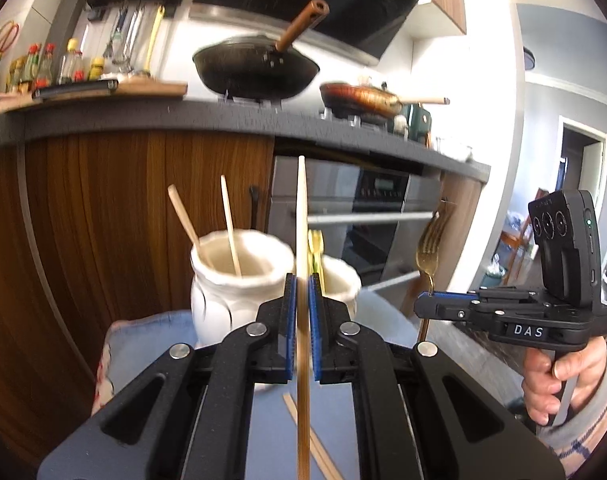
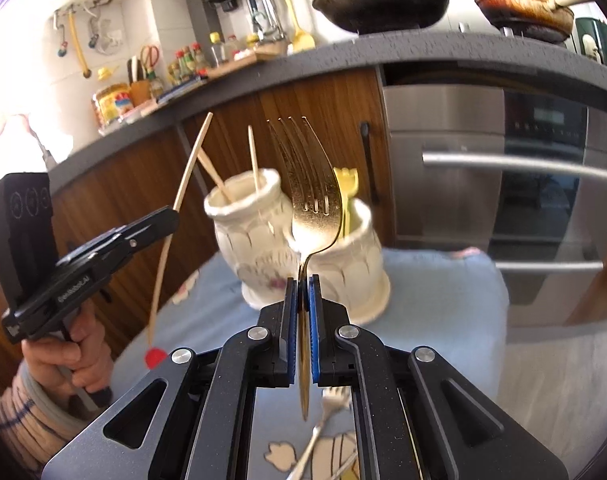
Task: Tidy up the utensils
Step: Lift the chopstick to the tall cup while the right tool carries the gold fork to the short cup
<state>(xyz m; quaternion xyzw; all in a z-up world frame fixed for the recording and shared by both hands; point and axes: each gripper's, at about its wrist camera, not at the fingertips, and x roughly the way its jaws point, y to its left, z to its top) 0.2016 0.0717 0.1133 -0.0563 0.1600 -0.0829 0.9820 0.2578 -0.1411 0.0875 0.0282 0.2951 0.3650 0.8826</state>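
My left gripper (image 1: 302, 280) is shut on a wooden chopstick (image 1: 302, 216) held upright, above the blue cloth. A white ceramic jar (image 1: 239, 280) ahead holds two chopsticks (image 1: 230, 224). A second white jar (image 1: 341, 280) behind the pads holds yellow forks. My right gripper (image 2: 302, 284) is shut on a gold fork (image 2: 309, 184), tines up, in front of the two jars (image 2: 255, 232) (image 2: 355, 256). The right gripper also shows in the left wrist view (image 1: 427, 300), and the left gripper shows in the right wrist view (image 2: 171, 216).
Both jars stand on a blue cloth (image 2: 435, 300) over a small table. Loose chopsticks (image 1: 319, 448) and a silver fork (image 2: 323, 420) lie on the cloth. Wooden cabinets (image 1: 115, 216), an oven (image 2: 503, 184) and a counter with two pans (image 1: 259, 68) stand behind.
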